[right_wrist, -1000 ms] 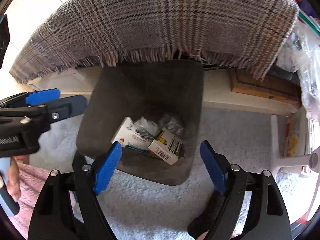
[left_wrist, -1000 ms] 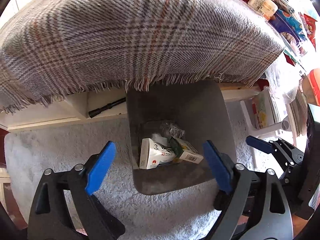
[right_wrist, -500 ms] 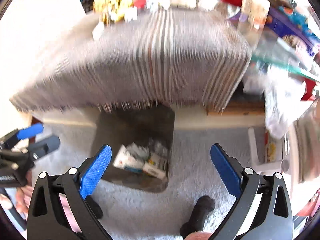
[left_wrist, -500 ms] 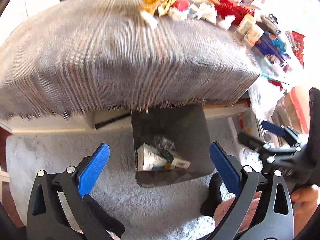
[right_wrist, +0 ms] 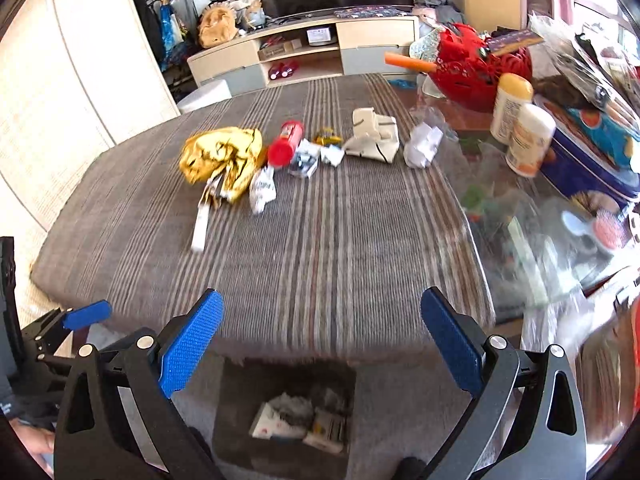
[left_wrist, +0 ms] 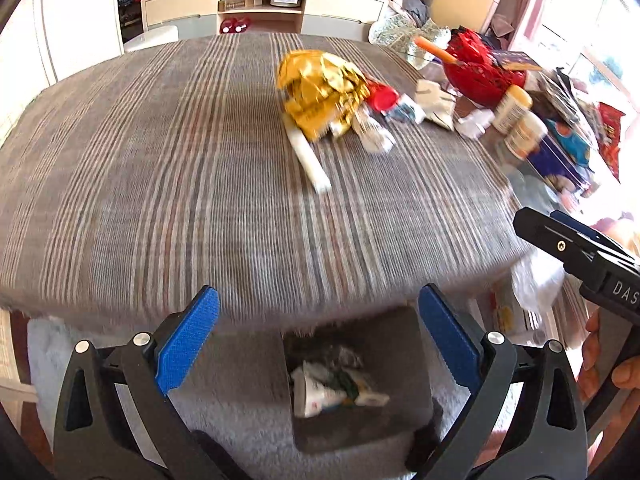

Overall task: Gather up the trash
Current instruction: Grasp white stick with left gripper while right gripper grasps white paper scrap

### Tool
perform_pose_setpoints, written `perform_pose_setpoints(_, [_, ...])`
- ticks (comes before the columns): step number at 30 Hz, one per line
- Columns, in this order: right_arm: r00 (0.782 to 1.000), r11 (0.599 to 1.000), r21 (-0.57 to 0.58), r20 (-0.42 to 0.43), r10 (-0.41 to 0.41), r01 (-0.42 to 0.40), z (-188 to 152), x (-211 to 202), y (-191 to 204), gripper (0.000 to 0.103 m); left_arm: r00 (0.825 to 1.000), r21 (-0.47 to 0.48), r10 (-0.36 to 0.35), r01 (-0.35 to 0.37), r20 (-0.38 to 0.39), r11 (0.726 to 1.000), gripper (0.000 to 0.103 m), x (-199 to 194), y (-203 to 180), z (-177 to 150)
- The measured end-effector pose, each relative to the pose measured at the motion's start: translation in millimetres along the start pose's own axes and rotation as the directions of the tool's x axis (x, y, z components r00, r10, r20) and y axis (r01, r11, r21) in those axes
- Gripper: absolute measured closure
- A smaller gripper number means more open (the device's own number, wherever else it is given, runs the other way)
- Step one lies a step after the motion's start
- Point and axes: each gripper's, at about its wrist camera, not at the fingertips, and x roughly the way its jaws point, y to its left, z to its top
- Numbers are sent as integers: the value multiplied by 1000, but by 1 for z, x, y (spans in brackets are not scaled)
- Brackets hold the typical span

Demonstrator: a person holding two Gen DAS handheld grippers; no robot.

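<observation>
- Left gripper (left_wrist: 318, 336) and right gripper (right_wrist: 320, 340) both hang released, jaws wide and empty.
- Trash – gold foil wrapper (right_wrist: 220, 160), red-capped tube (right_wrist: 284, 146), crumpled paper (right_wrist: 422, 146) – lies on the striped cloth (right_wrist: 320, 240).
- Grey bin (left_wrist: 360, 380) below the table edge holds cartons.

on the striped grey-brown cloth (right_wrist: 320, 240) lie one crumpled gold foil wrapper (right_wrist: 220, 160), one red-capped tube (right_wrist: 285, 145), one flat white strip (right_wrist: 200, 224), one folded cream paper piece (right_wrist: 374, 136) and about four small crumpled white paper scraps, the largest at (right_wrist: 422, 146); beside the cloth stand two white cylindrical containers with pale lids (right_wrist: 528, 140), one red perforated basket (right_wrist: 476, 66) and one blue tin (right_wrist: 592, 152). below the table edge sits one dark grey square bin (left_wrist: 360, 380), its crumpled cartons too blurred to count.
</observation>
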Motion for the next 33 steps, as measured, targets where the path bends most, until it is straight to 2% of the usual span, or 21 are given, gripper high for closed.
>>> perform_pose_setpoints(3, [1000,1000,1,0,1,-1,21,20,3,5,1000,3,23,-23,1,1000,11,18,4,22])
perform_pose_setpoints(5, [1000,1000,2,-7,6,-6,35,36,6,8,999,-2,37,-37,-3,999,18,29,8,34])
perform_pose_setpoints(7, [999,1000,6,-22,25,-25,46,53,10,25,999,-12,46,-46,-14,999,25,43,11,46])
perform_pose_setpoints(9, [997,998,12,-48,61,-61,56,71,14,35,999,-19,48,-48,-16,999,29,54,14,54])
perform_pose_setpoints(10, [996,997,12,-56,74,-74,60,78,17,39,999,-27,42,-42,-12,999,31,59,15,59])
perform_pose_setpoints(14, [990,993,5,-76,117,-117,70,102,29,48,999,-27,44,-44,-15,999,50,74,16,73])
perform_pose_setpoints(18, [986,991,6,-98,134,-134,72,122,34,52,998,0,65,-65,6,998,51,82,13,81])
perform_pose_setpoints(20, [985,991,2,-102,137,-137,71,130,34,60,997,1,80,-80,15,997,62,83,13,83])
perform_pose_setpoints(21, [988,991,-9,-89,129,-130,71,130,35,69,996,2,87,-87,17,996,66,83,14,84])
perform_pose_setpoints(22, [989,992,-18,-85,125,-127,71,130,37,80,996,2,84,-84,17,996,77,83,14,85])
perform_pose_setpoints(23, [988,991,-20,-87,127,-129,70,130,39,81,997,-2,77,-77,13,997,89,83,15,85])
perform_pose_setpoints(27, [990,992,-51,-87,112,-116,64,121,46,87,998,-2,67,-67,4,998,92,79,18,81])
perform_pose_setpoints(33, [989,991,-61,-97,113,-119,48,97,42,90,998,16,58,-58,-21,998,92,63,16,58])
